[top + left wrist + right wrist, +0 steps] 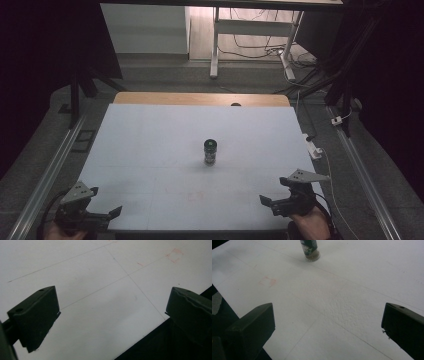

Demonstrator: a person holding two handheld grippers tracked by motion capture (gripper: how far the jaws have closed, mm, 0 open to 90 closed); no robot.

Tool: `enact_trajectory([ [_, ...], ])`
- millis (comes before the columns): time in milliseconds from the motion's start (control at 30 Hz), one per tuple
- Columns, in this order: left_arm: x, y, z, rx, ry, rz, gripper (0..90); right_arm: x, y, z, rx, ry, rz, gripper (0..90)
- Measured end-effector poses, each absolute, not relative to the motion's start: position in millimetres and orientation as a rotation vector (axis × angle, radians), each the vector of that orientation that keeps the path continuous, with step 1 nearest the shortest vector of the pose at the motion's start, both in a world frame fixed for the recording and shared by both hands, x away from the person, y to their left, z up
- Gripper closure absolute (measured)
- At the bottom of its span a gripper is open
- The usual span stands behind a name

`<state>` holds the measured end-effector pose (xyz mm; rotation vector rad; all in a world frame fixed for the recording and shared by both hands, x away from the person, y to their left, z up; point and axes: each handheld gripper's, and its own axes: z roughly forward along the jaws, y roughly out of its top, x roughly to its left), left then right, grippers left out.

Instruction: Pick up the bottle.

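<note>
My right gripper [276,202] sits at the near right corner of the white table [150,150], its jaws spread wide with nothing between them. My left gripper [100,216] rests at the near left corner, jaws just as wide apart and empty, hanging partly over the table's front edge.

The thing I am after is the small jar [210,152], standing upright well ahead of both sets of fingers, near the middle of the board. From my right gripper view it stands up and to the left of the gap between my fingers [310,250]; the faint red mark [267,281] lies between it and my left-hand fingertip.

It looks like a spice jar with a dark cap, a dark label and clear walls, probably glass or hard plastic, though the light is too dim to be sure. I judge it light, stiff and smooth, so a little slippery, and narrow enough to tip if I bump it sideways. I would take it around the labelled body, below the cap, with one finger on each side, closing gently and squarely so it neither slides out nor topples.
</note>
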<state>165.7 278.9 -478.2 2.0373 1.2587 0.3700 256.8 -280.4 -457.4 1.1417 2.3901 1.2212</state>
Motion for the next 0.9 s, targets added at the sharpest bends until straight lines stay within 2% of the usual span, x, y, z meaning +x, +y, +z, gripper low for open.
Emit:
enact_trajectory([
  [900,166,281,-478,2.019,1.270,0.354,0.0,269,-250,-449,1.001,2.426,1.303,0.0],
])
